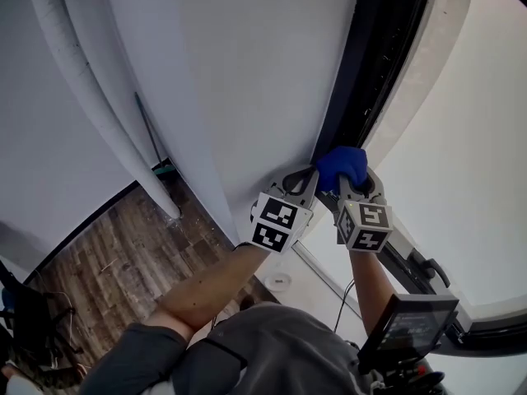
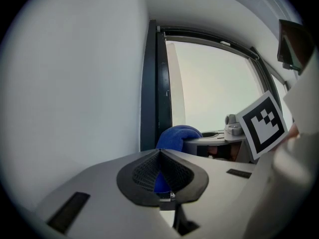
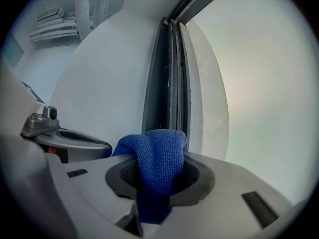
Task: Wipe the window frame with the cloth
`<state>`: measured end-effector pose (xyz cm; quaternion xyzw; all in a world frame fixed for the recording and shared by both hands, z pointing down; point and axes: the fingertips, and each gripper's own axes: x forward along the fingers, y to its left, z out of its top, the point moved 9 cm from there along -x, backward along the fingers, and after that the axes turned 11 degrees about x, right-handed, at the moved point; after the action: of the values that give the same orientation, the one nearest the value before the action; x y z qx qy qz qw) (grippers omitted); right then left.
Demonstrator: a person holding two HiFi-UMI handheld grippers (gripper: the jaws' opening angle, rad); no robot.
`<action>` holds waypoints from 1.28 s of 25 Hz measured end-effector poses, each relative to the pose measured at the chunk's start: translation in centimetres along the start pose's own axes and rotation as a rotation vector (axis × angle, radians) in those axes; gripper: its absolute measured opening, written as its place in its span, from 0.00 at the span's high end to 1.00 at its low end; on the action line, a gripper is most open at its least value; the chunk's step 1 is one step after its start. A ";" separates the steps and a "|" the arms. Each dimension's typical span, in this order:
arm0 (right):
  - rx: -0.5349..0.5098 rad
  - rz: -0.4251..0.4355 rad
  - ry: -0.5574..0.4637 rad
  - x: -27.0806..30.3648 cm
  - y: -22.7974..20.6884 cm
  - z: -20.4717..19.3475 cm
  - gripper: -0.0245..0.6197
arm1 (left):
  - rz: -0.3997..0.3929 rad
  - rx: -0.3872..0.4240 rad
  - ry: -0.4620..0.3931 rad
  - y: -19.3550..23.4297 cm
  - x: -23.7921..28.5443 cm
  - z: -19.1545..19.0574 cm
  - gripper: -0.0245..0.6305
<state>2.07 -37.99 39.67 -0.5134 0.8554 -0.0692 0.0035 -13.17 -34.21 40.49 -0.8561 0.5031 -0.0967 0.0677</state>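
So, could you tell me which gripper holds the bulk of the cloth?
The right gripper: the blue cloth bunches between its jaws; the left gripper shows only a blue sliver.

Two grey tools are seen, the left gripper (image 1: 306,177) and the right gripper (image 1: 354,186). Black netted pads (image 2: 144,176) are set inside. A white cube (image 1: 278,224) with black squares is fixed on each. A dark grey sleeve (image 1: 140,356) is worn, and maybe a thin cable (image 1: 345,290) is hung.

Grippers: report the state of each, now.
Left gripper: shut, with a sliver of the blue cloth between its fingers.
Right gripper: shut on the blue cloth.
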 end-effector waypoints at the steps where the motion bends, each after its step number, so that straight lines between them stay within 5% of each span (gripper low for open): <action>1: -0.002 -0.007 0.007 0.0 0.0 -0.6 0.77 | -0.002 -0.005 0.011 -0.1 0.0 -0.6 0.95; 20: 0.013 -0.079 0.256 1.2 -0.2 -11.8 0.77 | -0.065 -0.015 0.137 -1.8 -0.8 -7.7 0.95; 32: 0.051 -0.079 0.192 -2.1 0.9 -9.0 0.77 | -0.124 -0.040 0.075 -2.2 -2.1 -6.6 0.95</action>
<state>1.60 -34.72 48.35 -0.5376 0.8287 -0.1400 -0.0683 -13.78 -31.44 47.16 -0.8826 0.4531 -0.1226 0.0258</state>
